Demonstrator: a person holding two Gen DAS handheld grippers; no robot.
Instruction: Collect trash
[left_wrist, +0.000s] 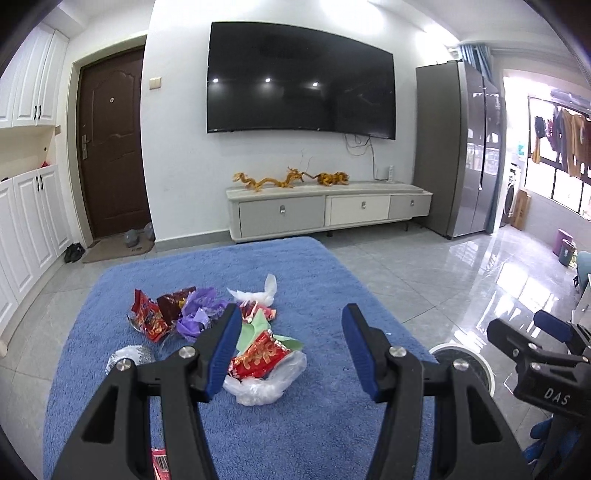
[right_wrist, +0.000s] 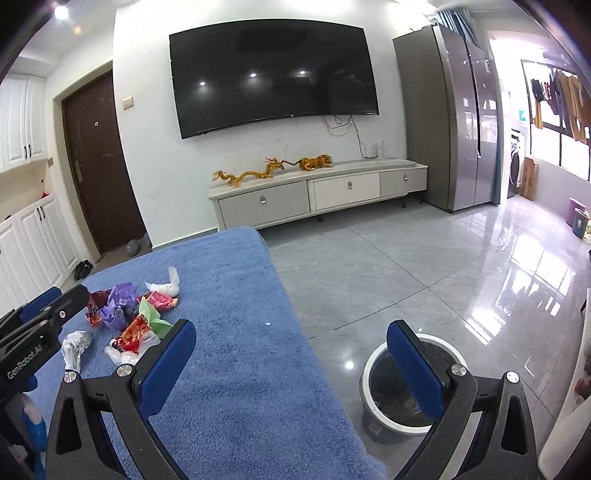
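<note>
A pile of trash lies on a blue fleecy surface (left_wrist: 317, 424): red snack wrappers (left_wrist: 258, 356), purple plastic (left_wrist: 199, 314), a clear bag (left_wrist: 258, 387), white plastic (left_wrist: 255, 293) and a foil ball (left_wrist: 129, 356). My left gripper (left_wrist: 291, 321) hovers open just short of the pile, with nothing between its pads. My right gripper (right_wrist: 291, 332) is open and empty, off to the right of the trash pile (right_wrist: 129, 321), above the edge of the blue surface (right_wrist: 240, 369). A white-rimmed bin (right_wrist: 369, 365) with a dark liner stands on the floor below the right finger.
The bin's rim (left_wrist: 476, 363) shows beside the right gripper (left_wrist: 528, 328); the left gripper (right_wrist: 59, 299) shows at the left edge. A TV cabinet (left_wrist: 325, 210), fridge (left_wrist: 454, 147) and door (left_wrist: 110, 147) line the far wall. Glossy tiled floor (right_wrist: 424, 266) spreads right.
</note>
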